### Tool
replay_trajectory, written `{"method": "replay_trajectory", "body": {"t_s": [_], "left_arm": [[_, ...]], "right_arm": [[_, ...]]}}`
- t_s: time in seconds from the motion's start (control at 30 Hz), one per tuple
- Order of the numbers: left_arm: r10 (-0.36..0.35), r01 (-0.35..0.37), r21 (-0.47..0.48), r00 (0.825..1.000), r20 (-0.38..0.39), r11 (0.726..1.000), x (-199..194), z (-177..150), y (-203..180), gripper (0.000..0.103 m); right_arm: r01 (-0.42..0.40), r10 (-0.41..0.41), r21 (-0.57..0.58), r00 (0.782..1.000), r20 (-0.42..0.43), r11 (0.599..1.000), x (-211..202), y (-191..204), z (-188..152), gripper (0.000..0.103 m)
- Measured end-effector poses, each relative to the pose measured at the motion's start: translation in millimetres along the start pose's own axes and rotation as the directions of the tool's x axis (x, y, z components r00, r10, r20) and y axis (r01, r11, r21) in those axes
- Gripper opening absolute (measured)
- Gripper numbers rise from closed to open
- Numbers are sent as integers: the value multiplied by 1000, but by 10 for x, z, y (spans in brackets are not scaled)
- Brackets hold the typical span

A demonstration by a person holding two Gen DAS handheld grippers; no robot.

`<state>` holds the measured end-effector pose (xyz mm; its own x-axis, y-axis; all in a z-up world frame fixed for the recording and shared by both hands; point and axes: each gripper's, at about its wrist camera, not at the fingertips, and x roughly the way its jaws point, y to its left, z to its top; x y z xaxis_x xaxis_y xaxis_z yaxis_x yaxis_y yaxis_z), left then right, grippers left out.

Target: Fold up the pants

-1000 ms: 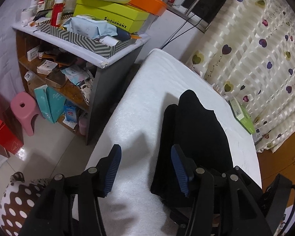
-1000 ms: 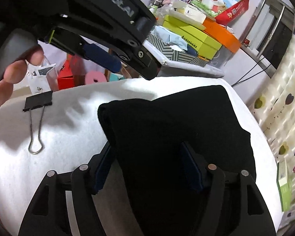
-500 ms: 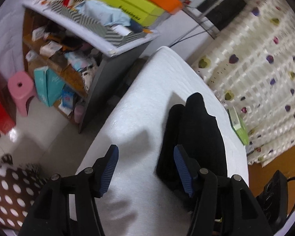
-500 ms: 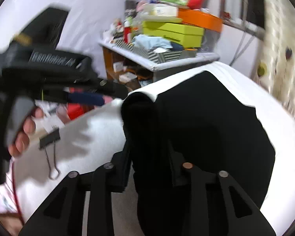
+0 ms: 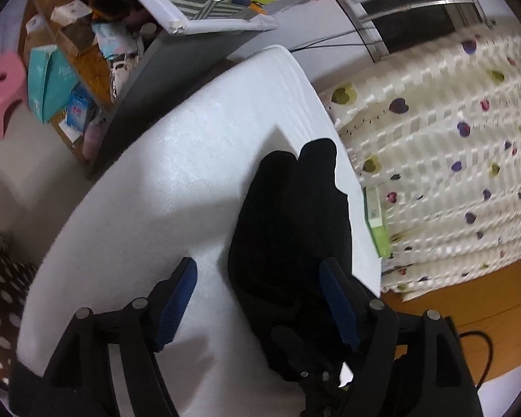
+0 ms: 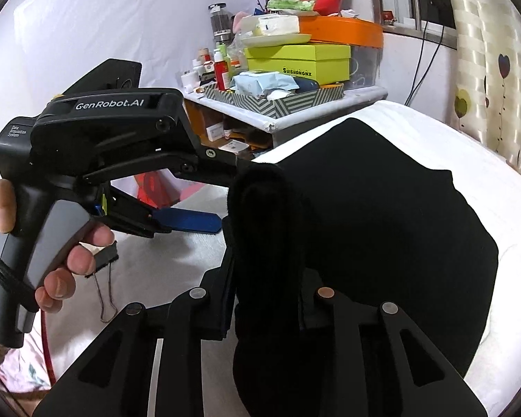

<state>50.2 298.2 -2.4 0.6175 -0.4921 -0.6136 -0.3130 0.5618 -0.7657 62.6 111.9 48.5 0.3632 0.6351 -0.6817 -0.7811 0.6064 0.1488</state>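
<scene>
Black pants [image 5: 288, 215] lie folded on a white padded table [image 5: 177, 180]. My left gripper [image 5: 257, 271] hangs low over their near left edge. Its jaws are opening wide, the cloth's edge lies between them, and neither blue pad [image 5: 177, 292] presses on it. In the right wrist view the pants [image 6: 382, 226] spread across the table [image 6: 486, 160]. My right gripper [image 6: 265, 278] is closing on a thick upright fold of them, pads pressed into the cloth. A hand [image 6: 69, 260] holds the left gripper [image 6: 231, 196], whose fingertips reach the top of that fold.
A cluttered shelf unit [image 5: 198, 10] with boxes stands beyond the table's far left side, a pink stool [image 5: 0, 83] beside it. A green box [image 5: 377, 222] lies along the table's right edge against a heart-print curtain [image 5: 451, 139]. A binder clip [image 6: 104, 260] rests near the hand.
My right gripper has shut on a fold of the pants and bunched it upright. My left gripper has rolled, sunk toward the table, and spread its jaws wider.
</scene>
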Motion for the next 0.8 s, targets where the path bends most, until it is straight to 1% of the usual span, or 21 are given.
{"method": "replay_trajectory", "body": {"t_s": [0.07,0.13,0.2,0.23,0.27,0.3,0.33,0.37,0.4,0.47,0.5,0.53,0.57,0.67,0.7,0.73,0.8], "left_arm": [[1,-1,9,1000,-4,1000,6,-16,-35,75],[-25,25,1,1000,-15,1000,50,-37,-38,75],[-74,74,-22,997,-22,997,126,-26,-27,76],[-87,87,-29,996,-18,996,144,3,-24,76],[-118,118,-40,993,-14,992,166,39,-27,76],[-157,157,-55,988,-6,986,182,70,-13,76],[-180,180,-79,984,12,980,184,101,21,76],[-187,188,-94,982,24,978,195,117,35,76],[-180,181,-73,984,18,981,214,127,-1,76],[-126,126,10,991,-38,992,293,114,-136,76],[-103,107,60,993,-66,992,329,92,-204,76],[-89,96,96,993,-74,991,350,82,-259,76],[-85,94,101,993,-87,990,366,94,-270,77],[-119,127,65,985,-123,990,420,207,-246,77],[-115,124,62,985,-130,990,438,226,-254,77],[-102,113,75,985,-139,991,465,238,-286,77],[-61,81,122,986,-156,989,520,241,-364,77]], "right_arm": [[-8,8,14,1000,5,1000,-13,-22,-5,27],[-14,14,25,1000,5,1000,-17,-41,-11,27],[-18,18,25,1000,5,1000,-25,-40,-18,27],[-15,15,17,1000,4,1000,-29,-22,-21,26],[-10,10,9,1000,5,1000,-34,-8,-23,26],[-8,8,5,1000,6,1000,-38,-2,-30,26],[-11,11,3,1000,5,1000,-41,2,-33,26],[-15,15,5,1000,5,1000,-40,-6,-35,26],[-21,21,12,1000,6,1000,-42,-19,-36,26],[-28,28,18,1000,9,999,-53,-32,-45,26],[-31,30,18,999,10,999,-61,-33,-50,26],[-33,33,16,999,13,999,-69,-31,-53,26],[-35,35,13,999,14,999,-72,-28,-55,26],[-39,39,-14,999,13,999,-82,16,-62,27],[-34,34,-23,999,15,999,-93,35,-65,28],[-37,37,-34,999,15,999,-104,52,-72,31],[-44,45,-66,999,18,997,-168,94,-96,33]]}}
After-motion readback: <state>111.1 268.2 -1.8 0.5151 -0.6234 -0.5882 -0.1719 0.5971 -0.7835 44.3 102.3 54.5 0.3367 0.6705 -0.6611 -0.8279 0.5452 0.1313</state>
